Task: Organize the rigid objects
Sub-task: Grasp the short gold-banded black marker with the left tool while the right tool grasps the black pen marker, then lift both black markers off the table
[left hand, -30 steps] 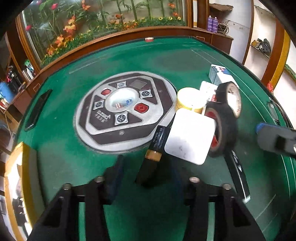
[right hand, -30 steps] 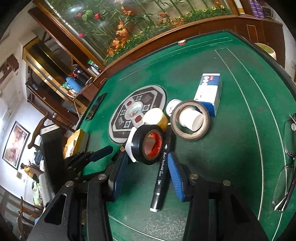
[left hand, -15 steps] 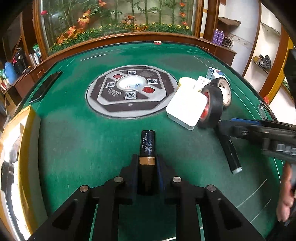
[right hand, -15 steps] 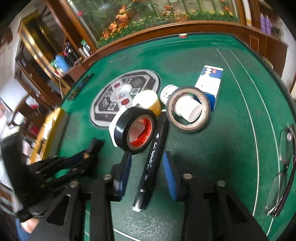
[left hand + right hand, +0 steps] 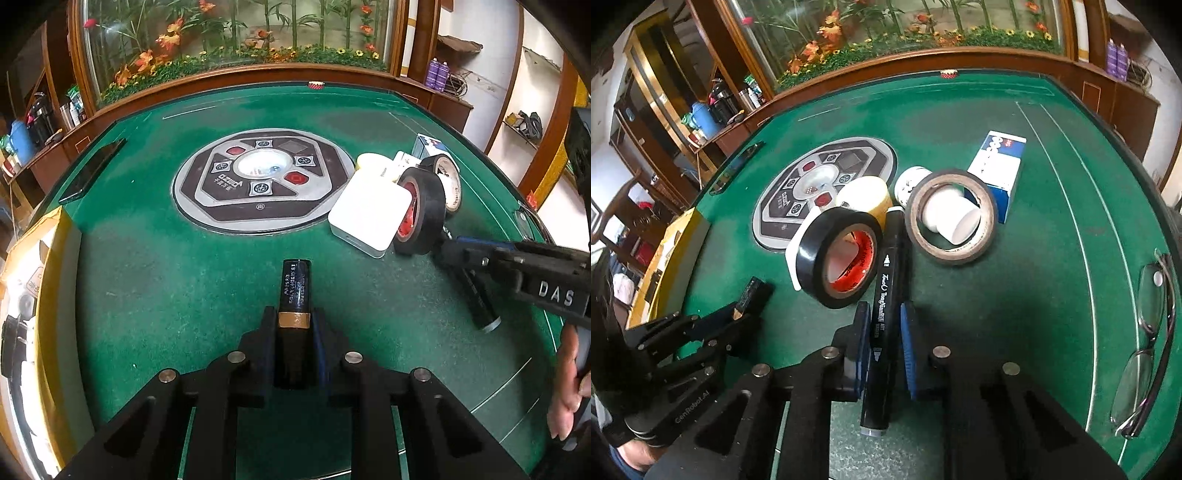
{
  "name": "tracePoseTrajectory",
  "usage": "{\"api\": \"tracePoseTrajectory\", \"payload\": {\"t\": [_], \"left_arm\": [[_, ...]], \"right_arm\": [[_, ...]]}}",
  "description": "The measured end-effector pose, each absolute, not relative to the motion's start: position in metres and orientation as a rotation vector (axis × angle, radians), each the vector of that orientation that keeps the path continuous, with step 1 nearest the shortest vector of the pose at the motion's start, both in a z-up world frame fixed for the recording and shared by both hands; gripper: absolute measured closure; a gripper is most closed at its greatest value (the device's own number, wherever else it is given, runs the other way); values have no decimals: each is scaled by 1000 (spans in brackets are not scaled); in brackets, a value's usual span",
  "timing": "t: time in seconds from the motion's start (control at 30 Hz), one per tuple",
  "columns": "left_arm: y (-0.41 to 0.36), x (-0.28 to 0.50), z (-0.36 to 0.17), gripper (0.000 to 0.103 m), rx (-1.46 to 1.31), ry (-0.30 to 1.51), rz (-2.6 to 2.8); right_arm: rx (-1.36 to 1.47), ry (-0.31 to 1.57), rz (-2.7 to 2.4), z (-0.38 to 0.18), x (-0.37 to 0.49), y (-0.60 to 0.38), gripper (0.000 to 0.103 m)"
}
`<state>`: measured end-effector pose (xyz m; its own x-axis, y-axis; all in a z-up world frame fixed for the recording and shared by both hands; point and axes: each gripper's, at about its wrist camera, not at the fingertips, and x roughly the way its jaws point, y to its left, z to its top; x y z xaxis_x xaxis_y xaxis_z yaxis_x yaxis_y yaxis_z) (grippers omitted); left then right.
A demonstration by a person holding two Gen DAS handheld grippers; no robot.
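Left tool (image 5: 293,332): clamped on black battery (image 5: 294,291) above green surface (image 5: 166,295). Right tool (image 5: 884,332): pads pressed on black marker (image 5: 886,295) lying on surface. Beyond: black tape roll (image 5: 836,258), brown tape roll (image 5: 951,218), blue-white box (image 5: 999,166).

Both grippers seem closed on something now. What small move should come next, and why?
Probably lift the right gripper straight up a little. It is shut on the black marker, whose far end lies against the black tape roll; rising first should clear it. The left gripper already holds the battery apart from the pile.
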<state>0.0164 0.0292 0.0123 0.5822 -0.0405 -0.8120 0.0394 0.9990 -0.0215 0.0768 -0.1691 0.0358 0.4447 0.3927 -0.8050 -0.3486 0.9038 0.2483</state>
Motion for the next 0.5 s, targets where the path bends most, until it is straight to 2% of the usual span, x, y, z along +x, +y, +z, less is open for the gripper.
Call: {"api": "tracePoseTrajectory", "payload": {"t": [0.33,0.5], "left_arm": [[30,11,12,85,-23,930,-33],[30,1,23,85,-47,898,-35]], "right_arm": [[66,1060,463,30,78,-168,87],[114,949,472,52,69,-179,88]]}}
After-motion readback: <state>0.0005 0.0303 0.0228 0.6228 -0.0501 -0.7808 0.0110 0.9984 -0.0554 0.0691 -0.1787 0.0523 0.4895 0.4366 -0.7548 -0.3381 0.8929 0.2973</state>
